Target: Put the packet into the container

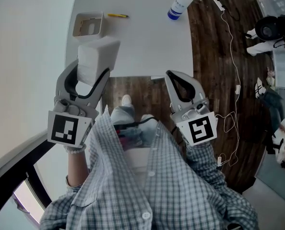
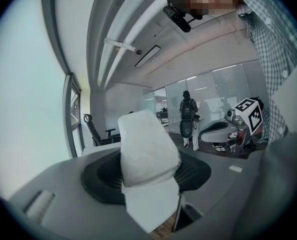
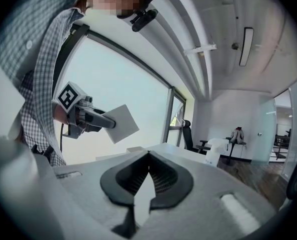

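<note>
My left gripper (image 1: 92, 70) is shut on a white packet (image 1: 98, 54), whose top sticks out past the jaws and over the near edge of the white table (image 1: 147, 42). In the left gripper view the packet (image 2: 146, 154) stands upright between the dark pads. The small open beige container (image 1: 88, 25) sits on the table's far left, beyond the packet. My right gripper (image 1: 170, 75) is shut and holds nothing, off the table's near edge above the wooden floor. From the right gripper view, its tips (image 3: 149, 156) meet and the left gripper (image 3: 106, 121) holds the packet (image 3: 121, 124) in the air.
A spray bottle (image 1: 181, 3) stands at the table's far right and a yellow pen (image 1: 117, 16) lies beside the container. A white cable (image 1: 231, 56) runs along the floor at the right. A person with a backpack (image 2: 188, 116) stands far off.
</note>
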Demonstrator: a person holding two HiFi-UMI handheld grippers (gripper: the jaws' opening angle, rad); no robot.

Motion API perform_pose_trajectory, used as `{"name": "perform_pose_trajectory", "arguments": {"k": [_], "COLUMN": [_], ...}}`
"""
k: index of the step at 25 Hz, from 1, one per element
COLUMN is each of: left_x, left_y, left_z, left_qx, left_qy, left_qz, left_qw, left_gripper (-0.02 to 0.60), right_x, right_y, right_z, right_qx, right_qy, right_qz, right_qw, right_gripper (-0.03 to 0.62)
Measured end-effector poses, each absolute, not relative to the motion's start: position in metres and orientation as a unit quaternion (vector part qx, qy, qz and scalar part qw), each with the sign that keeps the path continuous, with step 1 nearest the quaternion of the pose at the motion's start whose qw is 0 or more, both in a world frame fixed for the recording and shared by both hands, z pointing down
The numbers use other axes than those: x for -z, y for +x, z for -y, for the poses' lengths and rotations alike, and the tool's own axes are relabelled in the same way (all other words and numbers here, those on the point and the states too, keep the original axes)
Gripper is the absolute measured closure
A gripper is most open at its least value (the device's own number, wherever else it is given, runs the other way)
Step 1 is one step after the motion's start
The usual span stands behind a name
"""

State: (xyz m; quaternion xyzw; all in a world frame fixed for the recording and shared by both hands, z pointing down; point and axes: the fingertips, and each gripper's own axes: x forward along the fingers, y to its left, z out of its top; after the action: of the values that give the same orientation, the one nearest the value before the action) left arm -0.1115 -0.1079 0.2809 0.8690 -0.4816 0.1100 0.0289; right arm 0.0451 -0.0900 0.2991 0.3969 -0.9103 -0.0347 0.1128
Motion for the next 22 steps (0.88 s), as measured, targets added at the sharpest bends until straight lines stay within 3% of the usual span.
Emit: {"name": "perform_pose_trajectory", "arguments": {"k": [22], "left_x": [-0.292], "left_y": [-0.165], "left_z": [0.174], "left_qx": [-0.085], "left_qy": [0.885], "left_qz": [0.456], "left_qw": [0.039], "left_gripper": [0.322], "right_x": [-0.297], "right_y": [0.007], "right_z": [0.146], "right_qx": [0.043], "right_qy": [0.441], "right_qz": [0.885], "right_qw": [0.144], "right_gripper": [0.595]}}
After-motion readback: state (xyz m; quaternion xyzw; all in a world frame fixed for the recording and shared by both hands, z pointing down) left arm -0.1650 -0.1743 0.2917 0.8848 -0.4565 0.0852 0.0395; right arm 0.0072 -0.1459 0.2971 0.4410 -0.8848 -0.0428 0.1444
